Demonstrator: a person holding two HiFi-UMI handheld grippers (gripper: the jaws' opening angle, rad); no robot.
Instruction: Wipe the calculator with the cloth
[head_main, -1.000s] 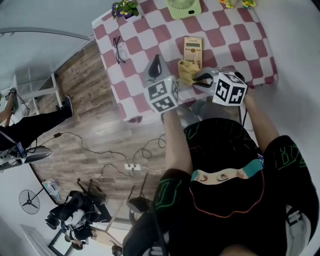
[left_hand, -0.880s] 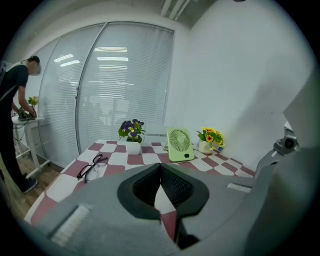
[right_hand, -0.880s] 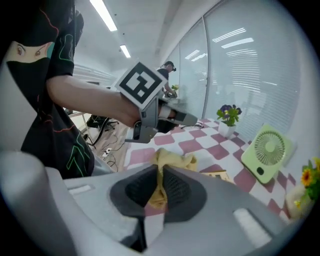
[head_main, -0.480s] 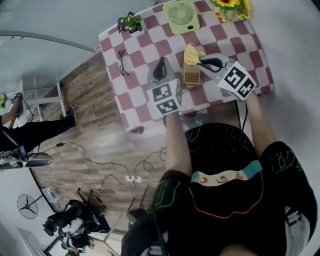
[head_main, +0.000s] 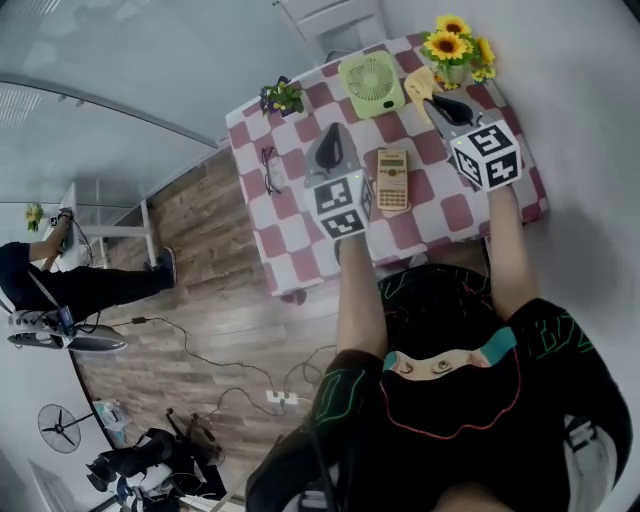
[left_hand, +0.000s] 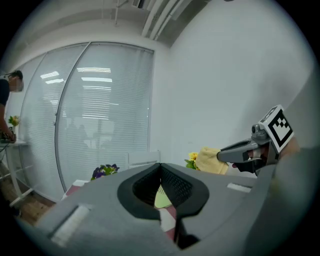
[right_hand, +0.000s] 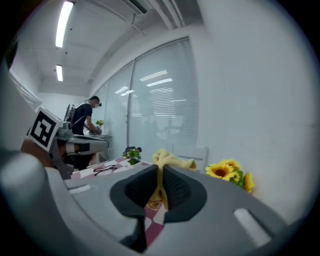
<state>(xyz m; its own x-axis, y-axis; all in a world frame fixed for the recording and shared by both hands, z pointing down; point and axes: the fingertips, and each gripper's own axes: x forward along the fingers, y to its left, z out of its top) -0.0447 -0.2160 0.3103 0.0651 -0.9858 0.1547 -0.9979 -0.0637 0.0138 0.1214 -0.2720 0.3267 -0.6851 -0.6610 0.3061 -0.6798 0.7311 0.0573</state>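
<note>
Cloth (head_main: 421, 84) sits pinched in our right claw (right_hand: 160, 172), away from the calculator (head_main: 392, 179) on the counter (head_main: 292, 228). Our left claw (left_hand: 160, 166) is closed and empty. Unbraced, the calculator may slide as we wipe.

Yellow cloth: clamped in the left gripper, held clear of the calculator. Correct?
No. The yellow cloth is clamped in the right gripper, not the left; the right gripper view shows it between shut jaws. The left gripper is shut on nothing. The cloth is held clear of the calculator, as the head view shows.
</note>
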